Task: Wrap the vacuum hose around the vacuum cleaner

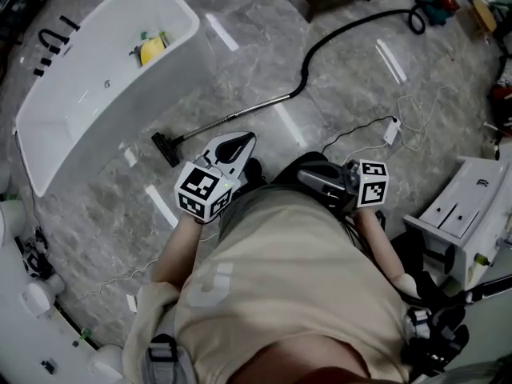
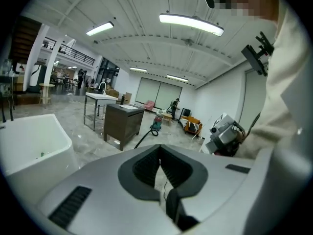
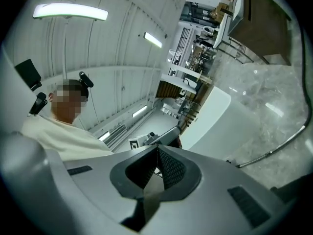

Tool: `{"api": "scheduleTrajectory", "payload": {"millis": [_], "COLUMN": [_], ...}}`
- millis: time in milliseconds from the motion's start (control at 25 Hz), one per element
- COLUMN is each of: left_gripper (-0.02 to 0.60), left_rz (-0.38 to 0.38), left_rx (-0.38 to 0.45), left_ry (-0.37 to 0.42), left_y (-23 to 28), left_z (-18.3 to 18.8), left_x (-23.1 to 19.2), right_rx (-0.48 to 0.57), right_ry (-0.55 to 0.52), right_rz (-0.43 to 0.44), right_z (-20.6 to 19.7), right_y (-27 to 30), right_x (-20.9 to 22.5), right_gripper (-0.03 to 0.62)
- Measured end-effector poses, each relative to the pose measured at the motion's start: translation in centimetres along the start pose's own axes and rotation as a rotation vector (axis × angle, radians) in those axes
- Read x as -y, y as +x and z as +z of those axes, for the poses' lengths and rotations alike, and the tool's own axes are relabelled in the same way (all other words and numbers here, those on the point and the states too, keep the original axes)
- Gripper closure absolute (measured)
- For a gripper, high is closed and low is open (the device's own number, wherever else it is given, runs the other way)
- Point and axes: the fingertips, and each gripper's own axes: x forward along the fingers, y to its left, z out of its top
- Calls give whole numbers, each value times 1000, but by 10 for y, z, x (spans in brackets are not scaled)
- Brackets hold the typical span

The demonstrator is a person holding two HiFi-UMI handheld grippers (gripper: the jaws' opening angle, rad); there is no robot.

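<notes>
1. At the far left, I see a white bathtub (image 1: 48, 134) standing on the grey marble floor (image 1: 264, 46). A yellow item (image 1: 152, 51) lies inside it.
2. The black floor nozzle (image 1: 166, 148) lies on the floor just beside the bathtub. Its metal wand (image 1: 240, 117) runs from it up and to the right.
3. I hold the left gripper (image 2: 160, 161) in front of the person's torso (image 1: 280, 278), above the floor near the wand. Its jaws are pressed together with nothing between them.
4. The vacuum hose (image 1: 352, 24) joins the far end of the wand. It curves across the floor to the vacuum cleaner (image 1: 436, 5) at the upper right. The hose lies stretched out, not wound on the cleaner, and is well apart from both grippers.
5. I hold the right gripper (image 3: 157, 166) beside the left one, also close to the torso. Its jaws are fully closed and empty.
6. A white cable with a plug block (image 1: 391, 130) lies on the floor just beyond the right gripper.
7. A white cabinet-like unit (image 1: 464, 206) stands at the far right.
</notes>
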Motion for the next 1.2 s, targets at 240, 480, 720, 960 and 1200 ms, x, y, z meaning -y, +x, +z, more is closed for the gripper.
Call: {"api": "scheduleTrajectory", "payload": {"millis": [240,480,720,960,1200], "left_gripper": [575,575,575,575,575], "left_rz": [64,186,241,297,322], "left_rx": [-8,-23,-161,-270,-305], "left_ry": [4,-52,-55,50,6], "left_y": [10,21,79,165,169], "left_z": [-5,4,15,43,44], "left_x": [-14,-48,-62,-74,-89], "right_rx": [-47,-91,-26,-24,-97], "right_ry": [40,96,146,200,154], "right_rz": [-3,62,126,117,54], "right_z": [20,61,136,190,211], "right_y": [10,15,-20,-78,-90], "right_x": [22,55,96,156,182], "right_gripper": [589,589,589,589,589]}}
